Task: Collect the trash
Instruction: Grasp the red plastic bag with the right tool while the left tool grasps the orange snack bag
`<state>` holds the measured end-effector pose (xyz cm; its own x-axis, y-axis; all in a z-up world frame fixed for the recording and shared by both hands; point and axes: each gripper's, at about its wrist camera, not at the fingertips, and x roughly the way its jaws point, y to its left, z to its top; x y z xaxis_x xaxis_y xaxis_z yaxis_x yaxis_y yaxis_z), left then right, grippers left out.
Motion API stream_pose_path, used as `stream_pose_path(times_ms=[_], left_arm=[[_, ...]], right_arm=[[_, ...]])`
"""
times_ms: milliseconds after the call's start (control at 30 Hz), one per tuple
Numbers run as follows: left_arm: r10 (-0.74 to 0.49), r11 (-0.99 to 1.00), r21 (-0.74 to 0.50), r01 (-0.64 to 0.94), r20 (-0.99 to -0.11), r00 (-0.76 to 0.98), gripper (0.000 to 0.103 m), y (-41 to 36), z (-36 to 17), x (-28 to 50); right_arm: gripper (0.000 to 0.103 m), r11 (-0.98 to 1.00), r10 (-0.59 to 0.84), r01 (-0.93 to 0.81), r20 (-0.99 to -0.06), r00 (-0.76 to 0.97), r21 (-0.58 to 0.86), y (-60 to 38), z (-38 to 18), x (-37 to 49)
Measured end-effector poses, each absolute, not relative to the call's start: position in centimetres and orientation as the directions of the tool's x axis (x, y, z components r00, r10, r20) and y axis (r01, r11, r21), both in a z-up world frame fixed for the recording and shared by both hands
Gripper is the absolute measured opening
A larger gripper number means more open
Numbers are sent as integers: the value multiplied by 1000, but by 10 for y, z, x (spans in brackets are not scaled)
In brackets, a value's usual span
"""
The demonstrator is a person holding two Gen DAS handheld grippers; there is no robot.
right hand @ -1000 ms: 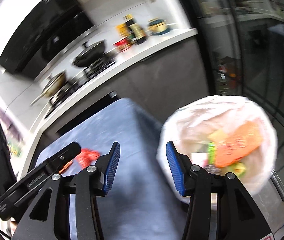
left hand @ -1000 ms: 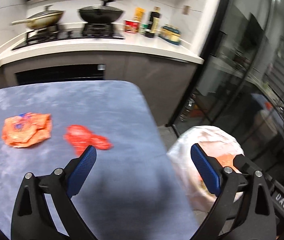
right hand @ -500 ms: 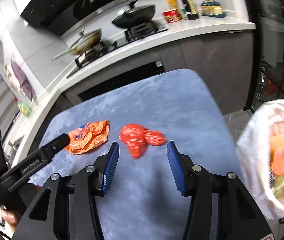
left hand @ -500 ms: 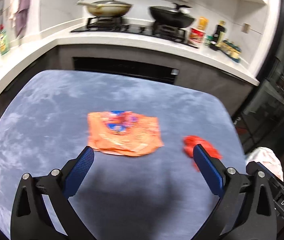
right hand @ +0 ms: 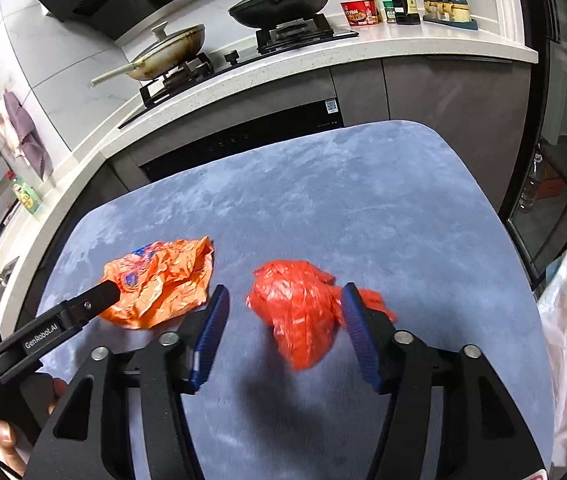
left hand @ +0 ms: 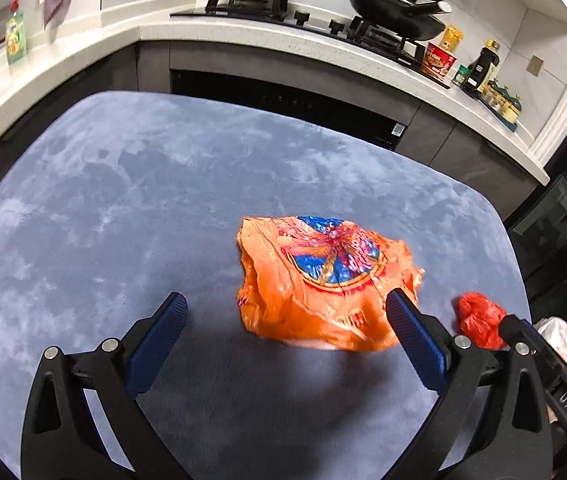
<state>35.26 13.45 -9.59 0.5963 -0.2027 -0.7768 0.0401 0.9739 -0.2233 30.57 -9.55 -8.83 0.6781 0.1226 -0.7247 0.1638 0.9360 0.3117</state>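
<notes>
Orange wrapper (left hand: 323, 284) is lying at centre frame on the blue tabletop (left hand: 123, 208), ahead of the wide-open, empty left gripper (left hand: 283, 332). The right gripper (right hand: 283, 320) is opening around the red bag (right hand: 299, 308), not pressing it.

A table with rounded corners, covered in mottled blue-grey plush cloth (left hand: 131, 208), is carrying two pieces of trash. A crumpled orange plastic wrapper with a blue and red printed emblem (left hand: 323, 280) is lying flat on it. Near the wrapper, apart from it, a scrunched red plastic bag (right hand: 299, 312) is resting on the cloth, closer to the table's right edge.
</notes>
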Motion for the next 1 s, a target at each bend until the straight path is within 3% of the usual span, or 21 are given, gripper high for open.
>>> stream_pose_path(times_ms=[167,267,333,367,433,533,1000], left_arm=[[-234,964,-264,33,-785,574,95,134,-109,368],[-234,965,-260,38,-783,576,89,129,-113,370],[-231,968,-247,51,-785,575,77,125,-113,370],[-235,967,-247,59,-786,572,72,124,-113,370],[-236,968,-240,70,-786,572,49,121,-112,368],[-268,960,-265,89,-780,565,33,118,-107,365],[-355,935,-277,223,-699,621,29,82,-41,299]], right_arm=[[61,942,112,169,-746,657,290,-94,-102,318],[61,945,104,170,-752,651,278,-92,-107,321],[60,948,94,172,-753,651,266,-93,-110,321],[54,949,87,177,-757,648,261,-93,-112,322],[45,948,85,183,-762,642,259,-94,-113,322],[36,939,105,187,-758,644,289,-99,-112,318],[35,896,115,206,-653,749,393,-143,-52,241]])
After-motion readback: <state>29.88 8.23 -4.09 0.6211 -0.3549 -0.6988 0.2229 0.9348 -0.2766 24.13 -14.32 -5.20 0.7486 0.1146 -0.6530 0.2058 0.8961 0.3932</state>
